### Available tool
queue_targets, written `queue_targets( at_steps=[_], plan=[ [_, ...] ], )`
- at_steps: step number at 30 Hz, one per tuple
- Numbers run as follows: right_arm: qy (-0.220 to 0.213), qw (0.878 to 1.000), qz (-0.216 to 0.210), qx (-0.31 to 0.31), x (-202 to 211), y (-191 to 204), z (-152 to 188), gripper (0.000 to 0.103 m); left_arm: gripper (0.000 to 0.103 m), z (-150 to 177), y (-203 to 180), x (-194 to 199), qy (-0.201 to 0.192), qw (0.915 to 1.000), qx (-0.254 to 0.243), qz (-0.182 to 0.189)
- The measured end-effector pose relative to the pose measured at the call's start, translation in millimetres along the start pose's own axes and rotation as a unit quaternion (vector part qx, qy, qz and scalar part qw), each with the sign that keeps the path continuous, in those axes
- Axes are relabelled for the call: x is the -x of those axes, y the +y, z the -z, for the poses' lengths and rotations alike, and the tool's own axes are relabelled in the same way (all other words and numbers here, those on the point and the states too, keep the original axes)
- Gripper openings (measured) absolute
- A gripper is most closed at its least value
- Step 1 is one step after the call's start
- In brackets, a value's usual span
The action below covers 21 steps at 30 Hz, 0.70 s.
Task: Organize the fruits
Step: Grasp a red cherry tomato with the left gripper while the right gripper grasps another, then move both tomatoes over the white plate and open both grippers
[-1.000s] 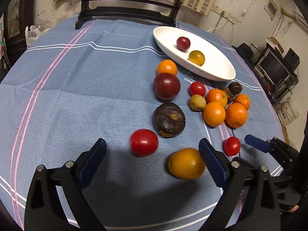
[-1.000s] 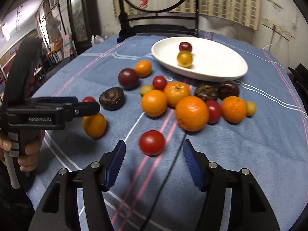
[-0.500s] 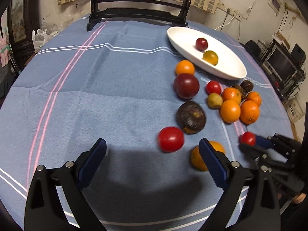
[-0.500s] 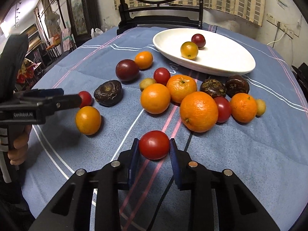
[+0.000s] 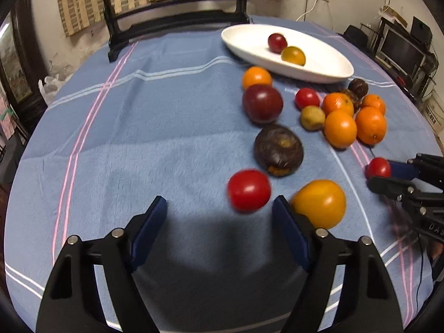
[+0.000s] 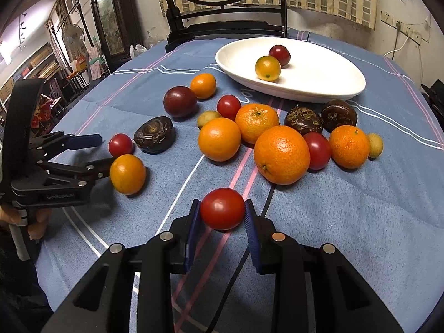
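Note:
My right gripper [image 6: 220,222] is shut on a red tomato [image 6: 222,209], which also shows in the left wrist view [image 5: 378,168]. My left gripper [image 5: 219,217] is open and empty. Another red tomato [image 5: 249,190] lies just ahead of its fingertips, an orange fruit [image 5: 319,204] beside its right finger. A white oval dish [image 6: 313,83] at the back holds a dark red fruit [image 6: 279,54] and a yellow-orange fruit [image 6: 267,68]. Several oranges, tomatoes and dark fruits lie in a cluster [image 6: 281,154] before the dish.
A blue striped cloth [image 5: 138,138] covers the round table. A dark wrinkled fruit [image 5: 278,149] and a dark red plum [image 5: 262,103] lie ahead of the left gripper. A dark wooden chair [image 6: 222,25] stands behind the table.
My right gripper has closed on the red tomato. My left gripper has moved left, then turned back toward the other red tomato, staying open.

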State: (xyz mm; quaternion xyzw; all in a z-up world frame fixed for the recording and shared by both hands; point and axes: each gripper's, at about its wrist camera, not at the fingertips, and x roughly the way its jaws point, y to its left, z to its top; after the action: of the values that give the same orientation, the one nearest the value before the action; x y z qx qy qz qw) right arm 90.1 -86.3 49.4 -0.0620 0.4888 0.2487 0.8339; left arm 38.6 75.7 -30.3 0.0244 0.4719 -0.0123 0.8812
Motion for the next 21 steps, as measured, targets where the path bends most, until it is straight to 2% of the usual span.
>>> queue_targets(
  at_steps=[1,2,3,5,6,9,15,19,21],
  plan=[
    [0.0,1.0,-0.001,0.0,0,0,0,0.032,0.076,-2,-1,0,-0.002,1.0,-0.001,0.001],
    [0.0,1.0,0.0,0.0,0,0,0,0.032,0.07,-4,-1,-1,-0.004,1.0,-0.002,0.003],
    [0.0,1.0,0.0,0.0,0,0,1,0.032,0.052,-6,-1,-2,-0.004,0.9999,-0.003,0.009],
    [0.0,1.0,0.002,0.002,0,2,1,0.032,0.033,-8,-3,-6,-0.003,0.999,-0.007,0.045],
    [-0.001,1.0,0.003,0.002,0,2,1,0.032,0.029,-8,-5,-5,-0.006,0.9989,-0.011,0.045],
    [-0.008,1.0,0.003,0.001,3,1,1,0.031,0.029,-8,-12,-3,-0.007,0.9993,-0.022,0.029],
    [-0.034,0.999,-0.005,-0.006,20,-6,-3,0.031,0.029,-16,-4,11,-0.007,0.9983,0.01,0.056],
    [-0.059,0.998,0.005,-0.003,38,-15,-21,0.031,0.029,-43,-7,31,-0.034,0.996,0.009,0.082],
    [-0.074,0.997,0.019,-0.004,46,-23,-37,0.031,0.029,-64,-15,37,-0.052,0.9952,0.008,0.083]
  ],
)
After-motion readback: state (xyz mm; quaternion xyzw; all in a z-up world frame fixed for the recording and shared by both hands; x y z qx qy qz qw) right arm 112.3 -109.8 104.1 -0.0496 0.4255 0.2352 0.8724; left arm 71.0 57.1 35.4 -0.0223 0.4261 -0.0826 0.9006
